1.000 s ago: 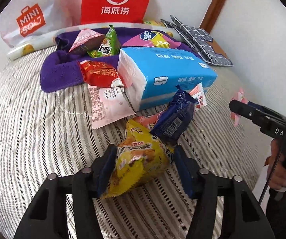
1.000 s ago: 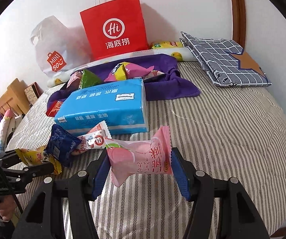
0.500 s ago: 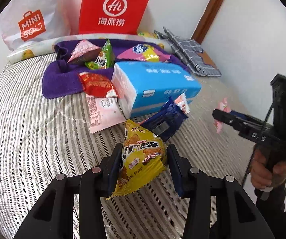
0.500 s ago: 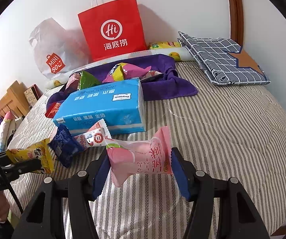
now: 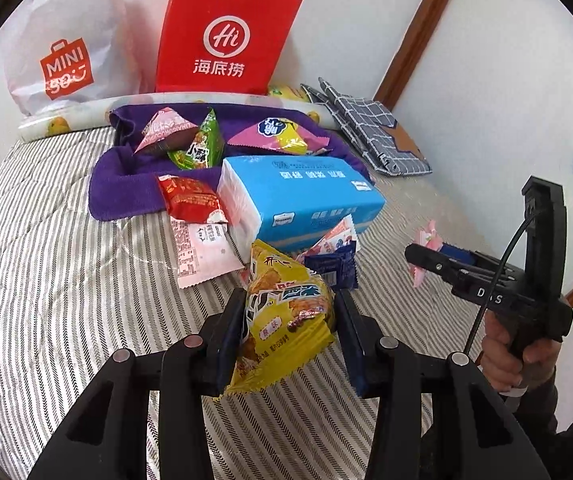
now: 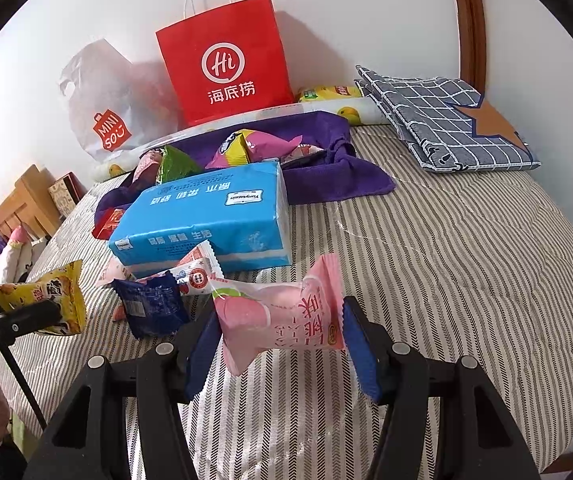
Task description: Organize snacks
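Left tongs (image 5: 288, 320): mine, pinching the yellow snack packet (image 5: 282, 312); over the last second I have raised it clear of the striped bed (image 5: 46, 280), near the front edge.
Right tongs (image 6: 282, 332): clamped on the pink peach packet (image 6: 282, 316), held as before, just above the bed.
Left behind: dark blue packet (image 6: 148, 310), no longer leaned on, beside the blue tissue pack (image 6: 210, 216).
Meaning: both picks appear complete; transfer comes next.
Likely destination: purple cloth (image 5: 126, 184) at the far edge, where other snacks lie, or the red paper bag (image 5: 222, 36); I cannot tell which.
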### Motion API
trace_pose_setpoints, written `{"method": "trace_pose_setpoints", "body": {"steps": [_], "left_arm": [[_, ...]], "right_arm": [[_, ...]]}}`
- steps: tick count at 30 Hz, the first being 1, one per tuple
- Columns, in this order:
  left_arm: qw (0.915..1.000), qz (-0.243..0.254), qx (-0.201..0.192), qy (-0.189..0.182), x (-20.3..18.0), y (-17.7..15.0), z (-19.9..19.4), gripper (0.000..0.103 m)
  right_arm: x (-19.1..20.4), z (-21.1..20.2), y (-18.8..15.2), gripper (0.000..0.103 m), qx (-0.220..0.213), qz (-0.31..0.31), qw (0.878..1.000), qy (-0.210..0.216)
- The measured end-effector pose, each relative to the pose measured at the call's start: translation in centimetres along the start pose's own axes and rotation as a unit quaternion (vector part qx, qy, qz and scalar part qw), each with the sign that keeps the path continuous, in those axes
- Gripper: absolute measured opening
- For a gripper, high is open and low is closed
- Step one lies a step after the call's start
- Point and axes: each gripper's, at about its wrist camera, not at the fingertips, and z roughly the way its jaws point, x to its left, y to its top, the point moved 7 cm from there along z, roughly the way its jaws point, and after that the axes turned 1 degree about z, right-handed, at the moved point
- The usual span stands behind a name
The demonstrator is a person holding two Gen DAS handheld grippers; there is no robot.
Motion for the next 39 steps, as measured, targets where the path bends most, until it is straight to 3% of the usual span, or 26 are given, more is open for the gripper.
{"method": "trace_pose_setpoints", "body": {"steps": [39], "left_arm": [[0.9993,-0.038,0.0,0.003,1.5,0.2,0.4,0.044]], "right_arm": [[0.1,0.3,0.4,0.057,-0.003,-0.004,1.0,-0.008]]}}
